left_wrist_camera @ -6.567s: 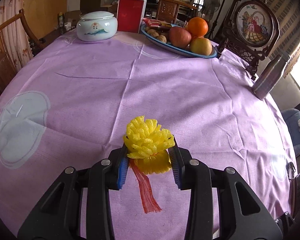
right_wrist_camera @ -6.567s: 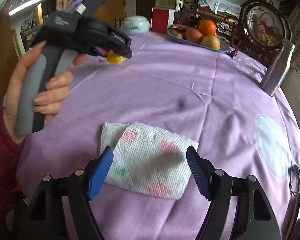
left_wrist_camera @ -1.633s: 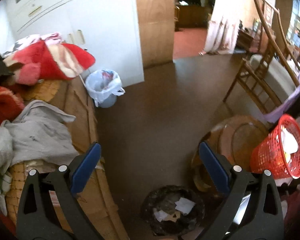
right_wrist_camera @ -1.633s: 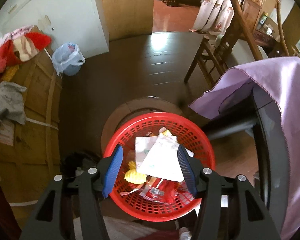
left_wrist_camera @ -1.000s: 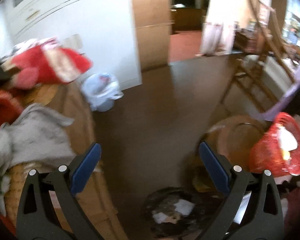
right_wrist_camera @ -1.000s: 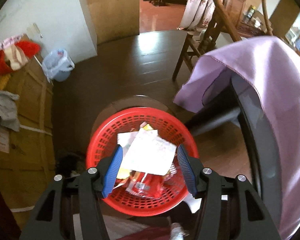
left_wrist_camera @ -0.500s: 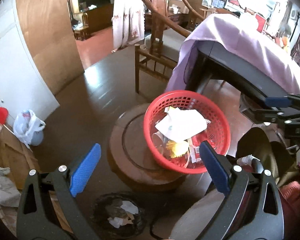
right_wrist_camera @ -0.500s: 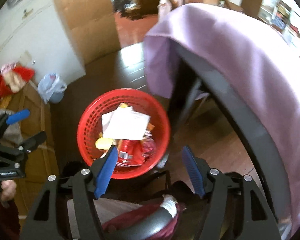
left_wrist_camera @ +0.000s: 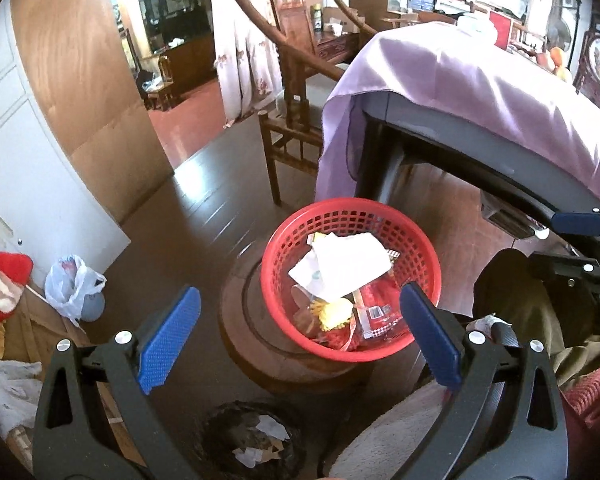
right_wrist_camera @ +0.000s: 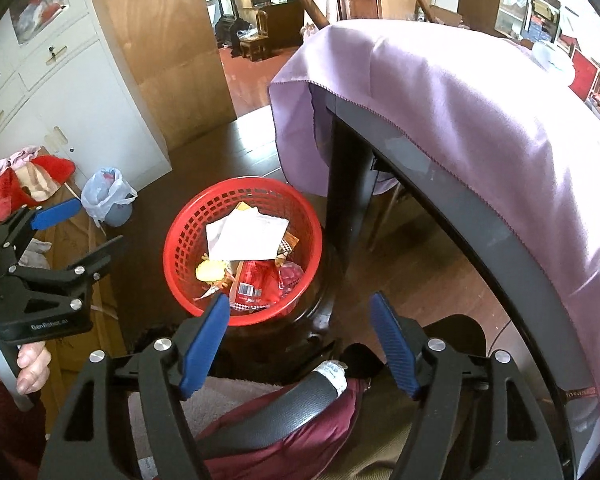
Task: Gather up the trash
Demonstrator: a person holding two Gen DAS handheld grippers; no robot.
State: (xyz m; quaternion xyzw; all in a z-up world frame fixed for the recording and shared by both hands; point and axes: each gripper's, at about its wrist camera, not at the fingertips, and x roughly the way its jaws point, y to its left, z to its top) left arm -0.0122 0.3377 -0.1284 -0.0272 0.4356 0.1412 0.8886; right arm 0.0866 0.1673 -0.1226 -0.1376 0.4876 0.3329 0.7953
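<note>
A red mesh basket (left_wrist_camera: pixel 284 248) stands on a round wooden stool beside the table; it also shows in the right wrist view (right_wrist_camera: pixel 184 236). In it lie a white paper napkin (left_wrist_camera: pixel 348 264), the yellow foam net (left_wrist_camera: pixel 334 312) and red wrappers (right_wrist_camera: pixel 256 280). My left gripper (left_wrist_camera: pixel 300 336) is open and empty, above and in front of the basket. My right gripper (right_wrist_camera: pixel 300 340) is open and empty, above the basket's near side. The left gripper also shows at the left of the right wrist view (right_wrist_camera: pixel 76 232).
The table with the purple cloth (left_wrist_camera: pixel 480 80) rises to the right, its dark edge (right_wrist_camera: pixel 480 224) close by. A wooden chair (left_wrist_camera: pixel 296 92) stands behind the basket. A dark bin with scraps (left_wrist_camera: pixel 252 444) sits on the floor below. A white plastic bag (right_wrist_camera: pixel 106 194) lies left.
Both grippers let go of the yellow net and the napkin, which now lie in the basket. Both views have lifted and turned back toward the table.
</note>
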